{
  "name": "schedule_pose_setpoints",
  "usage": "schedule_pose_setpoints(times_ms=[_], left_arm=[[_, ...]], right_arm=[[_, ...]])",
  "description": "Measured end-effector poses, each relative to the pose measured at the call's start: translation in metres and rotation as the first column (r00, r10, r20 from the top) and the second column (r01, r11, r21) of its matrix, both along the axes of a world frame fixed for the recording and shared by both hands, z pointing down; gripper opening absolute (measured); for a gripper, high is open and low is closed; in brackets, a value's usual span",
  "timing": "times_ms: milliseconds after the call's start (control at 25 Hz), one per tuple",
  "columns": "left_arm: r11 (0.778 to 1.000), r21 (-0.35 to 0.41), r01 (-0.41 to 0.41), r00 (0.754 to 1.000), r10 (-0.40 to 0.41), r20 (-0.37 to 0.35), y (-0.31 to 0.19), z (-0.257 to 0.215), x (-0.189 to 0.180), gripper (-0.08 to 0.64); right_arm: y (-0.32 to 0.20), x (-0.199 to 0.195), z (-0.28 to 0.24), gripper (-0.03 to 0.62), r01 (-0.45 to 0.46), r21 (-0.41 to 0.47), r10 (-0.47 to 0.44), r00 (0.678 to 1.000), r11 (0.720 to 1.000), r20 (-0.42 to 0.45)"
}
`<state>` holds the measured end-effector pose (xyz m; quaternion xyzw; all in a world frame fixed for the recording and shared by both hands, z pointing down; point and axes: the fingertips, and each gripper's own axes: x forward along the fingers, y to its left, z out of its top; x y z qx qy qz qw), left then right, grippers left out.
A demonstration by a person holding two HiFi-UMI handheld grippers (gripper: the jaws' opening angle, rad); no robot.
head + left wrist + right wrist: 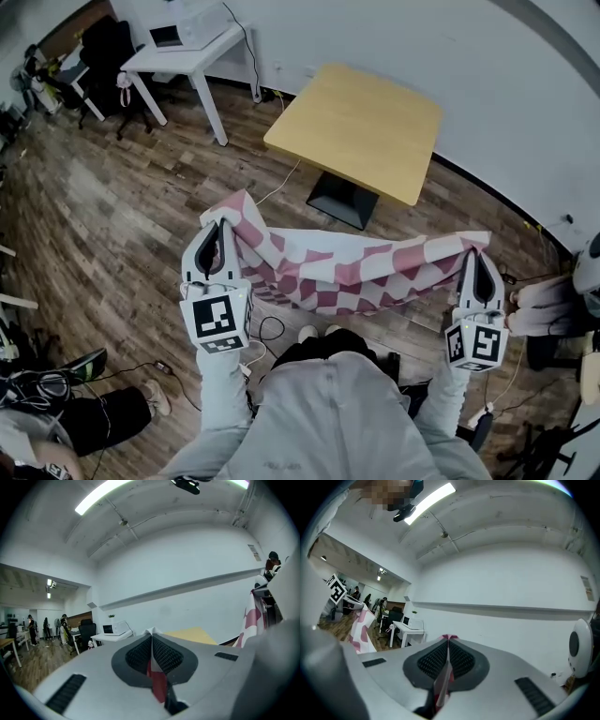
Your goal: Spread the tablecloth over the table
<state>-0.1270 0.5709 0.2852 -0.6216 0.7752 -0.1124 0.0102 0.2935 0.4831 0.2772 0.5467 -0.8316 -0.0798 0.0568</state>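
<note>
cloth: pink-and-white checked fabric tablecloth (347,272), in the air, stretched between the two grippers, sagging in the middle, over the wooden floor (112,206). Not on anything yet.
target: square light-wood table (361,127) on a black base (342,199), top bare. White desk (183,56) further back left, not part of this.
key relation: table lies straight ahead of both grippers, past the cloth, well apart from it. Cloth's long axis runs left to right. The table sits about midway between the grippers but skewed, one corner turned toward the left side. Neither hand is plainly nearer.
left gripper (217,234): clenched on the cloth's left end. Left gripper view shows the jaws (151,653) together with a red-and-white fold pinched between the ribbed pads (138,656).
right gripper (478,251): clamped on the cloth's right end. Right gripper view shows the jaws (447,653) together, with a thin cloth edge caught between them.
step (judgement): cloth lifted and opened out, laying not started.
next (judgement): both hands need to carry forward together, keeping the span taut, so the far hem clears the table's near edge.
risk (judgement): sagging middle could snag that near edge.
</note>
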Motion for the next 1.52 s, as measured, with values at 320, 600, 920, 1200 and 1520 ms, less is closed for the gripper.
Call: schedule_pose_setpoints(times_ms=[320,600,920,1200,1520], left_arm=[[1.000,0.001,-0.004,1.000,0.004,-0.011,-0.008,0.004,-0.027,0.025],[1.000,0.002,0.017,1.000,-0.017,-0.008,-0.046,0.011,-0.047,0.025],[0.999,-0.009,0.047,0.999,-0.047,-0.013,-0.122,0.015,-0.088,0.025],[0.999,-0.005,0.046,0.999,-0.046,-0.027,-0.203,0.009,-0.102,0.025],[0.999,0.014,0.040,0.999,-0.040,-0.014,-0.268,0.000,-0.108,0.025]], right_arm=[[-0.011,-0.011,-0.008,0.021,-0.055,0.030,0.055,0.998,0.998,0.004],[-0.057,-0.033,0.006,0.021,-0.031,0.014,0.031,0.999,0.999,0.009],[-0.141,-0.068,0.010,0.021,-0.025,0.006,0.025,1.000,1.000,0.001],[-0.211,-0.066,0.002,0.021,-0.068,-0.010,0.068,0.998,0.998,-0.015],[-0.263,-0.052,-0.001,0.021,-0.128,-0.005,0.128,0.992,0.992,0.005]])
